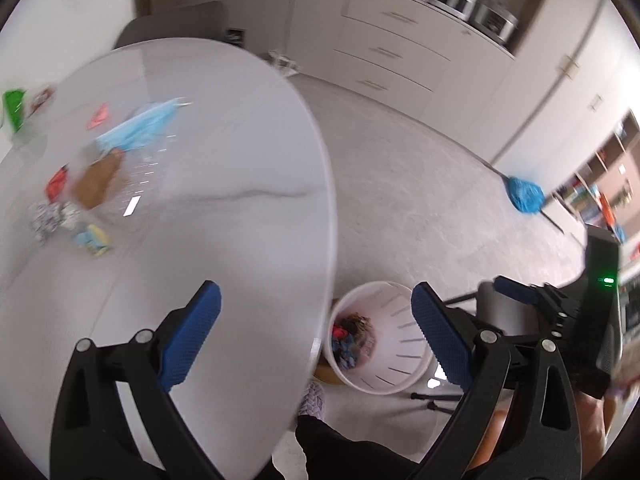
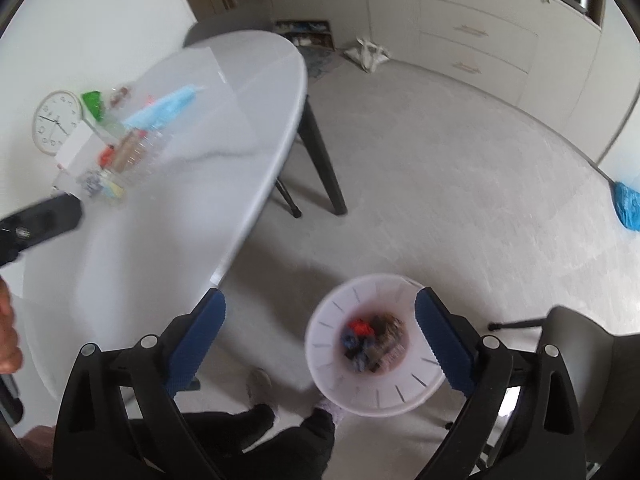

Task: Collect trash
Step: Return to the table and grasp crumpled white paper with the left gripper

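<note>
A white trash bin (image 1: 400, 376) stands on the floor beside the round white table (image 1: 224, 168), with several pieces of trash inside. In the right wrist view the bin (image 2: 360, 396) lies directly below my right gripper (image 2: 320, 336), which is open and empty. My left gripper (image 1: 316, 332) is open and empty above the table's near edge. Trash lies on the table's far left: a blue face mask (image 1: 140, 128), a brown wrapper (image 1: 98, 180), a red scrap (image 1: 56, 184), a clear plastic tray (image 1: 148, 168) and small crumpled pieces (image 1: 92, 238). The mask also shows in the right wrist view (image 2: 164, 110).
A green item (image 1: 14, 106) sits at the table's far left. A white clock (image 2: 56, 122) leans on the wall. Dark table legs (image 2: 324, 160), a chair (image 2: 576, 360), a blue bag (image 1: 524, 194) on the floor, white drawers (image 1: 392, 48) behind. The person's legs (image 2: 288, 436) are below.
</note>
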`<state>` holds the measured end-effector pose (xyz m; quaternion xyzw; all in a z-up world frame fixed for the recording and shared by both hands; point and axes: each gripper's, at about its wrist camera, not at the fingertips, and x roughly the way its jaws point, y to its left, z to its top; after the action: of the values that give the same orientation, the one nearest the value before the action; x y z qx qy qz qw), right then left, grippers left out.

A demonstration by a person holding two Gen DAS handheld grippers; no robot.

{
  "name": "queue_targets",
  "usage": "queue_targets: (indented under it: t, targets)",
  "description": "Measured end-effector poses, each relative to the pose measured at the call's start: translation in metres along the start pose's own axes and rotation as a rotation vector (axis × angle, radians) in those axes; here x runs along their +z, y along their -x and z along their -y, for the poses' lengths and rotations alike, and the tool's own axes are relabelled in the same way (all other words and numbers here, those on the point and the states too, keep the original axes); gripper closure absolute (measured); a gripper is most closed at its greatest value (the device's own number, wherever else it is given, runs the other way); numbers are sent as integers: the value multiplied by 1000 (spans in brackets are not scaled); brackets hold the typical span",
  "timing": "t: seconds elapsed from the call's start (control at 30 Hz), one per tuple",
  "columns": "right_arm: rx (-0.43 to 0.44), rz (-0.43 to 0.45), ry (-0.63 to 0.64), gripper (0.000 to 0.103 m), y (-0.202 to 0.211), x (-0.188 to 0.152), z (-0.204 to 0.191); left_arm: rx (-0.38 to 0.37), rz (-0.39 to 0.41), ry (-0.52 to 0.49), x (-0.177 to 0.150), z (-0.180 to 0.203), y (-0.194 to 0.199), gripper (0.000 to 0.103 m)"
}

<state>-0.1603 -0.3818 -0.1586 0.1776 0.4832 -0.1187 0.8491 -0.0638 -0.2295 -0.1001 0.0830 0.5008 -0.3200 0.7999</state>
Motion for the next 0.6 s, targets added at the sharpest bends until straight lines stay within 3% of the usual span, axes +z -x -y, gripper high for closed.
queue_targets:
  t: [0.27,0.6]
  targets:
    - [102,49,110,3,-6,51,-77,126,48,194,1,-99,16,11]
    - [196,-19,229,3,-68,113,-176,337,92,390,-3,-245,23,11]
